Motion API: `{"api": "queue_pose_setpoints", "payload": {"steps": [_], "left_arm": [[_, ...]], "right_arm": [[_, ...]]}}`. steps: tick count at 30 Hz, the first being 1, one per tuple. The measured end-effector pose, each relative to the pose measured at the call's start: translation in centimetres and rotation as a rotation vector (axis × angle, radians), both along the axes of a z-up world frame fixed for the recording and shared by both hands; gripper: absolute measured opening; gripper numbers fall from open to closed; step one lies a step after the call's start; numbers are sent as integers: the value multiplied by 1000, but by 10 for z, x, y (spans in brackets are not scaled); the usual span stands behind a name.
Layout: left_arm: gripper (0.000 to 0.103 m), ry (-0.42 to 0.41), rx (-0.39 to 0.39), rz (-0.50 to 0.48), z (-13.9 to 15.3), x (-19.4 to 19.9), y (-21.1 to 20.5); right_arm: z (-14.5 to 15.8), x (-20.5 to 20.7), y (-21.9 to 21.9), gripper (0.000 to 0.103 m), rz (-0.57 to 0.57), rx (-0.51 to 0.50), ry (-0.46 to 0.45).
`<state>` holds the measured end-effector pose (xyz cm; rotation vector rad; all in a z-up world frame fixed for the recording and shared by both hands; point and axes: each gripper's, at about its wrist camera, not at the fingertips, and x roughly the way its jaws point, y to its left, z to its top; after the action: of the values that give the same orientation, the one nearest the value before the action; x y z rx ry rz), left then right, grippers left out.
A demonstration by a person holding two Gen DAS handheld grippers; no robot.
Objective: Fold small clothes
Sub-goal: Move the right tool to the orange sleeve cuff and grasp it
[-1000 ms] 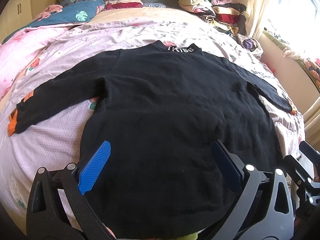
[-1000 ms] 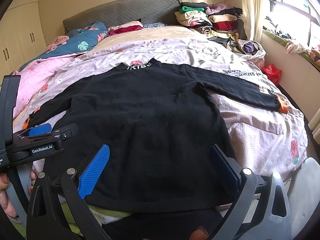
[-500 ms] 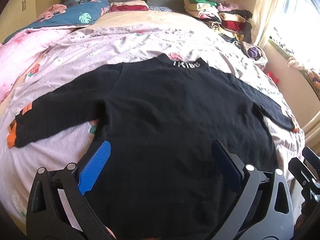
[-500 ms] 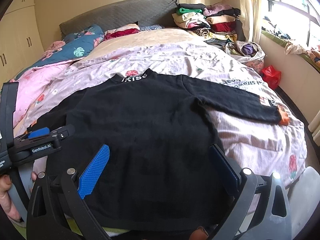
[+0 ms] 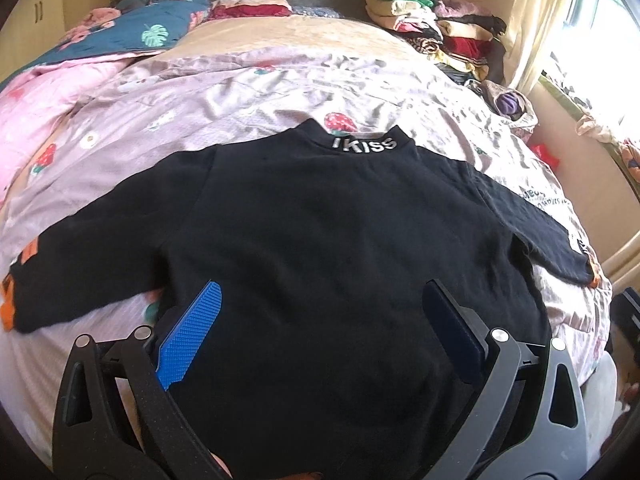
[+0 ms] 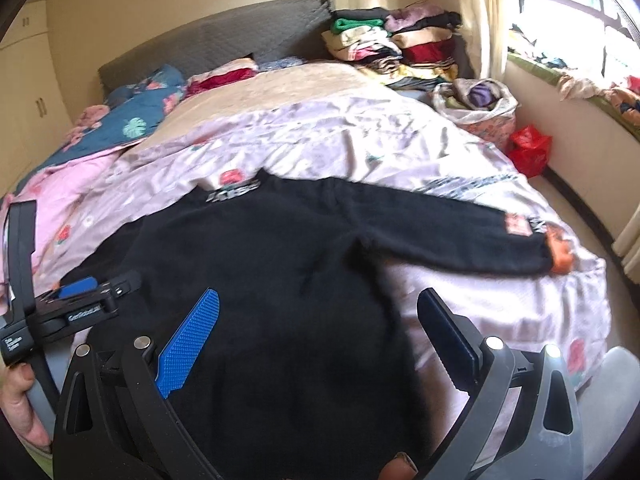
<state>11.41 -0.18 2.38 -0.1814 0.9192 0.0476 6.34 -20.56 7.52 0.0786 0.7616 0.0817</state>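
Observation:
A black long-sleeved sweater (image 5: pixel 320 240) lies flat on the bed with both sleeves spread out and white "IKISS" lettering on its collar (image 5: pixel 364 145). Its cuffs are orange; the right cuff (image 6: pixel 558 254) shows in the right wrist view. My left gripper (image 5: pixel 322 320) is open and empty above the sweater's lower body. My right gripper (image 6: pixel 320 322) is open and empty above the sweater's (image 6: pixel 260 264) lower right part. The left gripper's body (image 6: pixel 72 312) shows at the left of the right wrist view.
The bed has a pale pink printed sheet (image 5: pixel 240 92). A blue leaf-print quilt (image 5: pixel 132 40) lies at the head. A stack of folded clothes (image 6: pixel 392 48) sits at the far right corner. A bag (image 6: pixel 476 108) and a red bag (image 6: pixel 528 152) are on the floor at right.
Both grippers have pulled back and up from the sweater's hem; more of the bed shows. The right gripper has turned to the right. Both stay open.

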Motion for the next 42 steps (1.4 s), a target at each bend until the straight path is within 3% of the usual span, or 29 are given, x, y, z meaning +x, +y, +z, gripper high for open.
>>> {"api": "queue_pose_setpoints", "payload": {"steps": [12, 21, 31, 35, 42], "left_arm": [[95, 14, -16, -49, -1, 64, -29], [95, 30, -13, -86, -8, 104, -52], [95, 72, 3, -167, -30, 129, -98], [95, 87, 6, -202, -41, 135, -119], [95, 92, -5, -220, -52, 138, -140]], "right_arm": [[16, 42, -85, 99, -161, 27, 0], [3, 70, -156, 99, -295, 112, 36], [-49, 95, -235, 99, -505, 245, 137], [-82, 98, -257, 99, -571, 324, 196], [-121, 102, -282, 98, -659, 376, 246]]}}
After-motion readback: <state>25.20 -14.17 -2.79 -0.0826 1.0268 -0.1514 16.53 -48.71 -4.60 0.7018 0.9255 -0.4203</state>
